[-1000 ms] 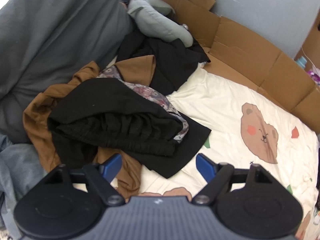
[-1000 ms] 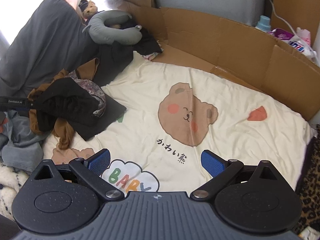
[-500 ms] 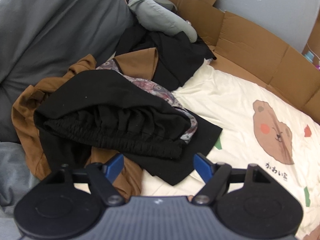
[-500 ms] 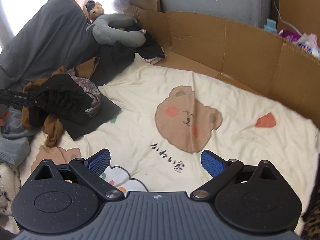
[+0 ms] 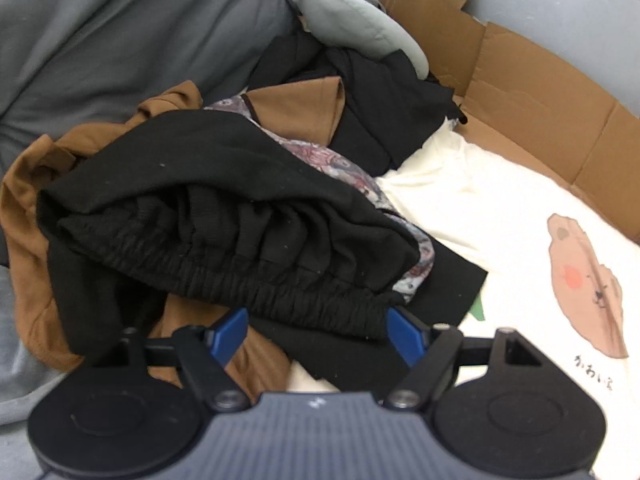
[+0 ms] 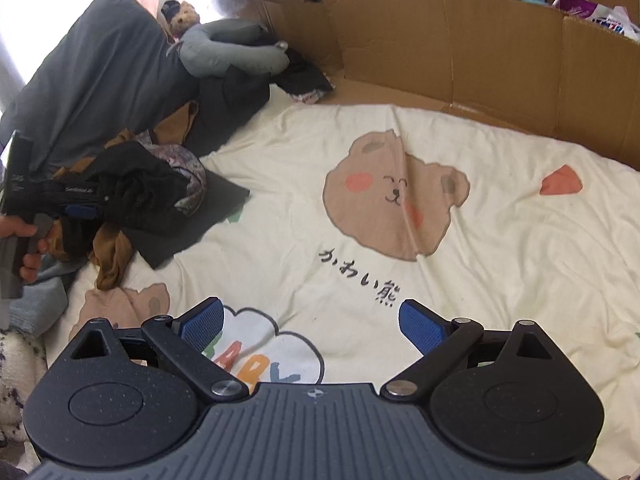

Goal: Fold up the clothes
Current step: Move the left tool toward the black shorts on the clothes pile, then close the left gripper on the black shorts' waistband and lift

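We pinch the black garment [image 5: 224, 216] at its waistband (both hand-held grippers [image 5: 316, 330] [image 6: 310, 320] gape wide, empty), lifting it clear.

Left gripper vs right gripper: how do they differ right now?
The left gripper is at the clothes pile, its open jaws around the elastic waistband of the black garment; the right gripper is over bare bear-print sheet with nothing between its jaws. The left faces the heap, the right faces the cardboard. Both are open, with blue pads.
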`<state>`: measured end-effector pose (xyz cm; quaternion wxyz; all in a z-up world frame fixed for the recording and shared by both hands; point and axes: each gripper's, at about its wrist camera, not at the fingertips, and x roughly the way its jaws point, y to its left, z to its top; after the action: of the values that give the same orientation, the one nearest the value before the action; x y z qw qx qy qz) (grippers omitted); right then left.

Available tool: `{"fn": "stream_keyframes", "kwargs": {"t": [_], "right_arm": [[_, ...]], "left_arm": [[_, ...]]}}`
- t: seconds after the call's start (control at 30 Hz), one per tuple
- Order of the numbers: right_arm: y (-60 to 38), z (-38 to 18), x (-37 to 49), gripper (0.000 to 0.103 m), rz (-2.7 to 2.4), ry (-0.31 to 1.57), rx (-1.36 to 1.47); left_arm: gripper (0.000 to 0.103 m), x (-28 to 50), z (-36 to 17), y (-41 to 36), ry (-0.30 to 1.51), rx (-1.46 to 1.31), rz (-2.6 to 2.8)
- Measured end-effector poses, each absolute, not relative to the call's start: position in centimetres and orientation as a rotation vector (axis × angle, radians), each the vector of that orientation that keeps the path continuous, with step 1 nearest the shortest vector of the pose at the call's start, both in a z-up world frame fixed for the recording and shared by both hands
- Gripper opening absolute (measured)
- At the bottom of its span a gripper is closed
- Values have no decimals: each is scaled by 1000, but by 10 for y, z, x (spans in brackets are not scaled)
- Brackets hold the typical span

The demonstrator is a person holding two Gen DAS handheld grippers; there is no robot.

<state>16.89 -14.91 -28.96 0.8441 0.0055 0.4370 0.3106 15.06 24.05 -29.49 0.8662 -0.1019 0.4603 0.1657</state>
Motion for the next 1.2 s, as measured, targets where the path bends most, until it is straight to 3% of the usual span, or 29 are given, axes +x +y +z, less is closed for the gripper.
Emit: {"fn": "stream_keyframes", "kwargs": {"t": [0.57, 0.67, 0.73, 0.8, 0.93, 1.03, 1.07, 1.13, 1.2], "right_arm": [[-143, -311, 166, 97, 661, 1000, 15], [-142, -312, 166, 97, 665, 1001, 13], [-142, -312, 166, 97, 665, 1002, 15], [-142, -313, 166, 97, 664, 1003, 19], [-143, -314, 166, 97, 665, 1006, 20], [-144, -316, 165, 97, 663, 1011, 22], [-144, -317, 165, 97, 663, 1014, 22], [-143, -318, 165, 97, 665, 1019, 20], [-142, -319, 165, 97, 668, 1021, 17]], "left_arm": [[86, 167, -347, 263, 916, -398, 431], [74, 163, -347, 266, 880, -436, 463], [53, 159, -346, 269, 857, -461, 491], [42, 153, -344, 274, 826, -513, 498], [31, 142, -336, 278, 765, -583, 480], [32, 139, -331, 276, 739, -601, 443], [35, 140, -333, 275, 746, -614, 433], [53, 142, -338, 274, 763, -642, 421], [54, 143, -344, 271, 776, -663, 421]]}}
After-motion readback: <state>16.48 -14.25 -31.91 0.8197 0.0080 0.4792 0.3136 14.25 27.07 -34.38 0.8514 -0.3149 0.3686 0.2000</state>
